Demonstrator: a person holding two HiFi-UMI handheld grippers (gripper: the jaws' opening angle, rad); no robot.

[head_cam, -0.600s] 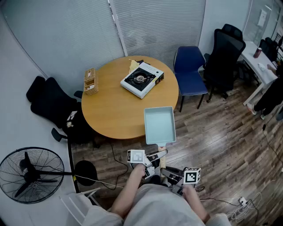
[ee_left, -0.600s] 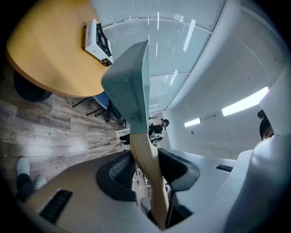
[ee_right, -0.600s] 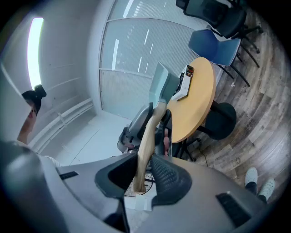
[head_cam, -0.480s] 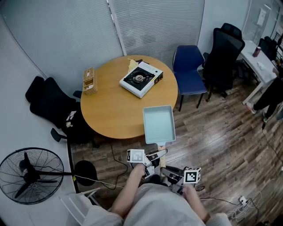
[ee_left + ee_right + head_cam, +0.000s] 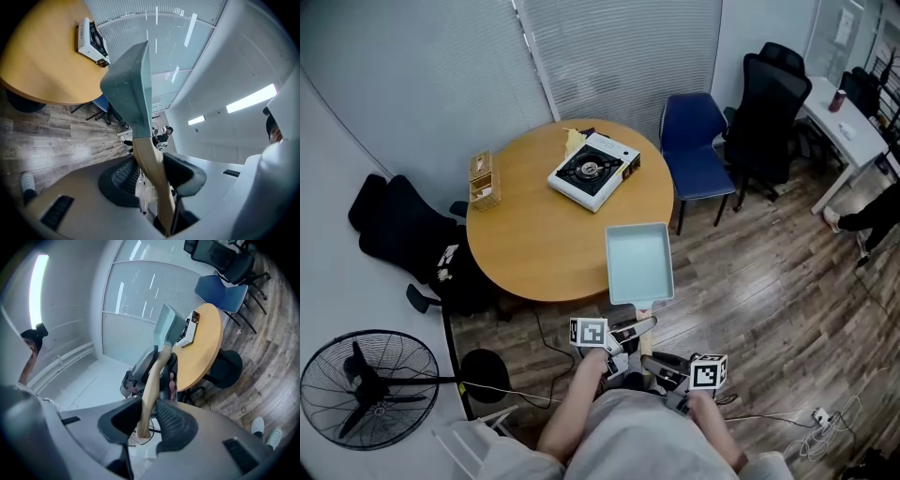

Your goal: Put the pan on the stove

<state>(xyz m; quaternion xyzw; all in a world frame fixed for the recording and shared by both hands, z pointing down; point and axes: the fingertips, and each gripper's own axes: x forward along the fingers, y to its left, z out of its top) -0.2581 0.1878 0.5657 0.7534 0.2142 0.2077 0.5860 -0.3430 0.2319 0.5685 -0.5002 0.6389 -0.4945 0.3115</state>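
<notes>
A light teal rectangular pan (image 5: pixel 638 263) with a wooden handle (image 5: pixel 643 313) hangs in the air over the near edge of the round wooden table (image 5: pixel 534 234). My left gripper (image 5: pixel 623 335) is shut on the handle close to the pan, and my right gripper (image 5: pixel 661 364) is shut on the handle's end. The left gripper view shows the handle (image 5: pixel 152 173) squeezed between the pads, the pan (image 5: pixel 129 84) standing on edge. The right gripper view shows the same handle (image 5: pixel 150 390) between its pads. The white portable stove (image 5: pixel 593 170) with a black burner sits at the table's far side, nothing on it.
A wooden box (image 5: pixel 483 180) stands at the table's left edge and a yellow item (image 5: pixel 572 141) lies behind the stove. A blue chair (image 5: pixel 698 141) and black office chairs (image 5: pixel 769 94) stand at the right, a black chair (image 5: pixel 403 234) at the left, a floor fan (image 5: pixel 366 394) at the near left.
The head view has shifted slightly, so the table and stove sit a little further left in frame. The pan and both grippers keep the same pose and grip.
</notes>
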